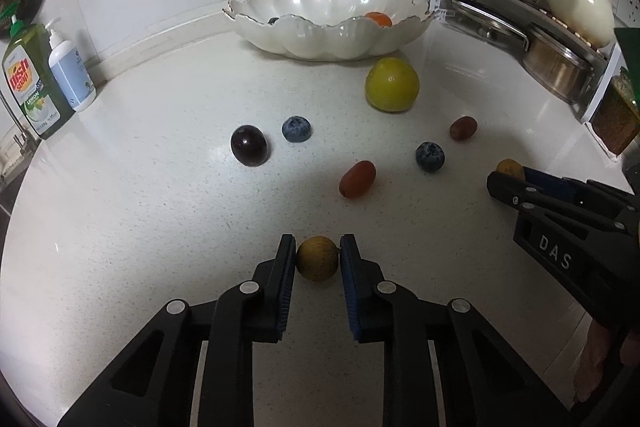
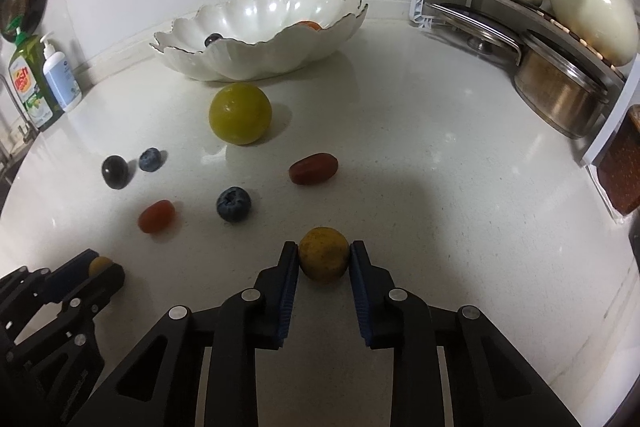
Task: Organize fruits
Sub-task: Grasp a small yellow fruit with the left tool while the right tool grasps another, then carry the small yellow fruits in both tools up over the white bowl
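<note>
Fingers of the left gripper (image 1: 318, 251) pinch a brownish-yellow round fruit (image 1: 317, 258) on the white counter (image 1: 140, 227); the right gripper (image 2: 324, 255) pinches a yellow-orange round fruit (image 2: 324, 259) likewise. Step in hand — grasp made, lift pending. Beyond lie 2 blueberries, 2 red oblong fruits, a dark grape (image 1: 249, 145) and a green plum (image 1: 392, 84). Next move calls for carrying both over the scalloped bowl (image 1: 332, 43) rim — it already holds 2 fruits.

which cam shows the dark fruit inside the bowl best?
Right wrist. There the dark fruit shows most of its top above the bowl rim, on the bowl's left side. In the left wrist view the near rim hides nearly all of it; only a sliver shows.
</note>
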### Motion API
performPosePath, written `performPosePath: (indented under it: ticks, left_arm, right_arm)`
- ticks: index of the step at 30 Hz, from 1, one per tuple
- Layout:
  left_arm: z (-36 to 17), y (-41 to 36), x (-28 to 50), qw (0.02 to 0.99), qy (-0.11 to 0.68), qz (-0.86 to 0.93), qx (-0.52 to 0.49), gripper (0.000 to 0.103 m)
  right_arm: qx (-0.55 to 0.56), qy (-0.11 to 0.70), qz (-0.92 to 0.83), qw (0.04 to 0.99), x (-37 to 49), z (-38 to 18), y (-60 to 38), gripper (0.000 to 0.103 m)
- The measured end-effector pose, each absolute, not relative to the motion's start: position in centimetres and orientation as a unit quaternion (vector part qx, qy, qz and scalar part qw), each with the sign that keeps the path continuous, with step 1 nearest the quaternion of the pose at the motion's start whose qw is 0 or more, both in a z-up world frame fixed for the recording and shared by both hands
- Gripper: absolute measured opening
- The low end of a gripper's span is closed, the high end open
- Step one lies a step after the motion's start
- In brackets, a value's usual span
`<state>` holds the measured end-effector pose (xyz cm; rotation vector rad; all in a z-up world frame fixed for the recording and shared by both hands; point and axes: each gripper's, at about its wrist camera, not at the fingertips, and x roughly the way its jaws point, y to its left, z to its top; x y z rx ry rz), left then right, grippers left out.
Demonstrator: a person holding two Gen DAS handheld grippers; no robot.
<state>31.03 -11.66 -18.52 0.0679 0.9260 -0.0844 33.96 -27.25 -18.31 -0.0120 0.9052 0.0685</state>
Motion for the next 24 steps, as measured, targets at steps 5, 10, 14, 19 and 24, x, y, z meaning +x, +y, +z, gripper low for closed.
performPosePath:
  ticks: [5, 10, 14, 19, 24]
  left_arm:
    - [-17.6, -11.4, 30.9, 0.898, 0.437, -0.044, 0.029, 0.023]
    - [-16.5, -10.9, 30.4, 0.904, 0.425, -0.048, 0.026, 0.023]
    - [-15.5, -10.1, 29.9, 0.909, 0.414, -0.052, 0.021, 0.023]
    - [-13.8, -9.1, 29.4, 0.917, 0.394, -0.054, 0.018, 0.023]
    - [-12.0, -8.0, 28.9, 0.926, 0.373, -0.055, 0.017, 0.023]
  right_arm:
    - [-0.004, 0.434, 0.035, 0.9, 33.0, -17.5, -26.9, 0.027]
    - [-0.001, 0.426, 0.036, 0.904, 31.9, -16.4, -26.3, 0.027]
    - [0.0, 0.418, 0.036, 0.908, 31.1, -15.4, -25.7, 0.027]
    - [-0.002, 0.406, 0.035, 0.913, 30.2, -13.8, -24.6, 0.027]
    - [-0.001, 0.39, 0.035, 0.92, 29.3, -12.2, -23.7, 0.027]
